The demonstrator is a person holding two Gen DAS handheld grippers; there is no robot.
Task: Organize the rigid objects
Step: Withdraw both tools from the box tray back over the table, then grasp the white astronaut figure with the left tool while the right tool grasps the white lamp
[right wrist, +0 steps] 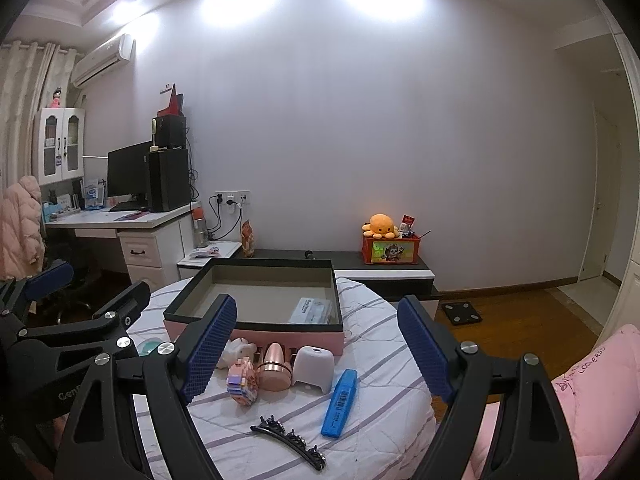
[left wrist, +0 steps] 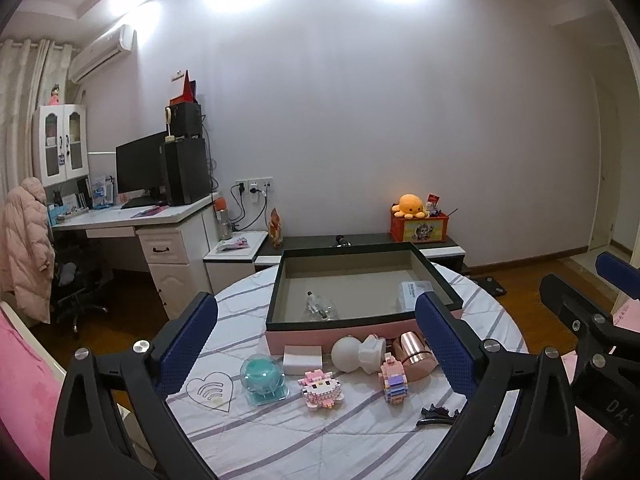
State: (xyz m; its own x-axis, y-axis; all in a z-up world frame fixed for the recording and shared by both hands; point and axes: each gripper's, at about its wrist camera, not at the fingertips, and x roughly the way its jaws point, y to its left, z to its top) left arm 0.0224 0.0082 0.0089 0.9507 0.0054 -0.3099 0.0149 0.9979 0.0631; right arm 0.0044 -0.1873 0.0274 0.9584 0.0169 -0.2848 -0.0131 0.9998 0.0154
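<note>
With both the left gripper (left wrist: 316,344) and right gripper (right wrist: 316,346) spread apart and empty, a careless reach could knock the upright rose-gold metal cup (right wrist: 274,366) into the pink brick-built figure (right wrist: 242,384) just left of it, near the shallow black-rimmed pink box (right wrist: 256,330).

striped round table (left wrist: 360,432) bears box (left wrist: 320,338), toys

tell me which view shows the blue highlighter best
The right wrist view: the blue highlighter lies in full sight on the striped cloth, barcode up, between the open right tool's fingers. The left wrist view does not show it at all; its own right finger covers that part of the table.
</note>
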